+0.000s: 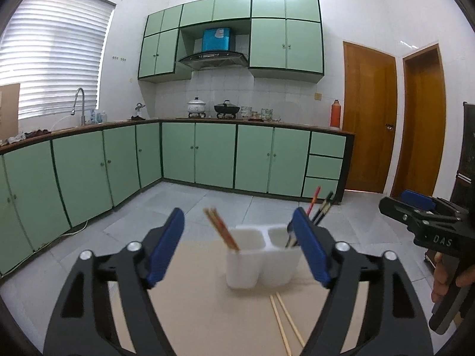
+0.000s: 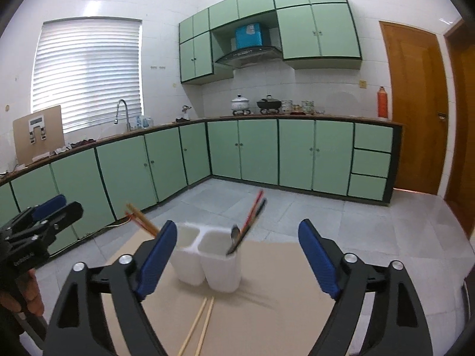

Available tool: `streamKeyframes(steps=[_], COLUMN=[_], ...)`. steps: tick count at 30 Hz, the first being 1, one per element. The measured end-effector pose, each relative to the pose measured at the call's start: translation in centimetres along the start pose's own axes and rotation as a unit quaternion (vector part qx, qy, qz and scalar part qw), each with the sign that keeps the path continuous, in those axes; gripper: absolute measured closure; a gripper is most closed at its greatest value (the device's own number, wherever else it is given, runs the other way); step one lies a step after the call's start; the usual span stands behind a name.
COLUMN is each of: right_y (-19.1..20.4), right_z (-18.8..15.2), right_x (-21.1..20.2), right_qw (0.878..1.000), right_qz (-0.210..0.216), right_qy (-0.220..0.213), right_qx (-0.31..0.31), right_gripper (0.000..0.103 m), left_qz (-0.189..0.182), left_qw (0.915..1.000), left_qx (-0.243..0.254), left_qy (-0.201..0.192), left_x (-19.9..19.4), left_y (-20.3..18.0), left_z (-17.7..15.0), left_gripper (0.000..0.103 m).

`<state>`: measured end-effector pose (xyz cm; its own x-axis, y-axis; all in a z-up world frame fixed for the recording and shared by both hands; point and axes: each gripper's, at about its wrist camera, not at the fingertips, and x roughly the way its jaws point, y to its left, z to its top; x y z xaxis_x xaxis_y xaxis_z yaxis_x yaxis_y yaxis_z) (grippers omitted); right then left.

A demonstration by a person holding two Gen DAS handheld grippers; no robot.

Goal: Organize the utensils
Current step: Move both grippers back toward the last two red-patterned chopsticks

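A white two-compartment utensil holder (image 1: 261, 259) (image 2: 207, 262) stands on a tan board (image 1: 207, 320) (image 2: 267, 311). Its left compartment holds brown chopsticks (image 1: 221, 228) (image 2: 141, 219). The right one holds red and dark chopsticks (image 1: 319, 204) (image 2: 252, 216) and a metal spoon (image 2: 234, 235). A pair of pale chopsticks (image 1: 283, 323) (image 2: 199, 326) lies flat on the board in front of the holder. My left gripper (image 1: 240, 249) is open, short of the holder, nothing between its blue pads. My right gripper (image 2: 237, 262) is open too, its pads wide apart on either side of the holder and touching nothing.
Green base cabinets (image 1: 207, 157) (image 2: 252, 151) run along the far wall and the left, under a counter with pots and a sink tap (image 1: 79, 103). Wooden doors (image 1: 369, 118) (image 2: 415, 103) stand at the right. Grey floor tiles lie beyond the board.
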<state>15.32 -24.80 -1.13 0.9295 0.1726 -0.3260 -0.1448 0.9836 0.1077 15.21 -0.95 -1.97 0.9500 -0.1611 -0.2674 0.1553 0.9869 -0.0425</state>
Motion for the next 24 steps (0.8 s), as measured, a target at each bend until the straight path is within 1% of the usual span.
streamKeyframes(steps=[1,5,11,13,17,24], right_y=[0.0,0.1,1.1,1.4,1.8,2.6], right_z=[-0.6,-3.5,-6.4,-7.4,-9.4,-12.8], right_x=[-0.3,-2.0,-3.4,-3.7,-3.7,-3.3], right_qw=[1.000,1.000,1.000,0.999,0.998,0.995], right_qz=[0.000,-0.002,-0.003,-0.004,-0.001,-0.007], right_qy=[0.002,0.009,0.029,0.037,0.062,0.096], right_qx=[0.004,0.012,0.003,0.002,0.010,0.005], right_gripper=[0.018,0.016,0.015,0.015,0.015,0.015], left_qz=[0.003,0.007,0.007,0.006,0.007,0.014], left_qw=[1.0000,0.9998,0.9982,0.9975,0.9958,0.9918], left_qx=[0.000,-0.001,0.016,0.015,0.018,0.025], left_qy=[0.003,0.018,0.058,0.069,0.090,0.125], left_x=[-0.4,-1.2,-2.3,-2.5,-3.0,-3.5], left_y=[-0.1,-0.4,-1.1,-0.9,-0.9,-1.1], left_z=[-0.6,-2.5,-6.0,-6.9,-8.8,-12.1], left_gripper=[0.024,0.023,0.023,0.023,0.023,0.023])
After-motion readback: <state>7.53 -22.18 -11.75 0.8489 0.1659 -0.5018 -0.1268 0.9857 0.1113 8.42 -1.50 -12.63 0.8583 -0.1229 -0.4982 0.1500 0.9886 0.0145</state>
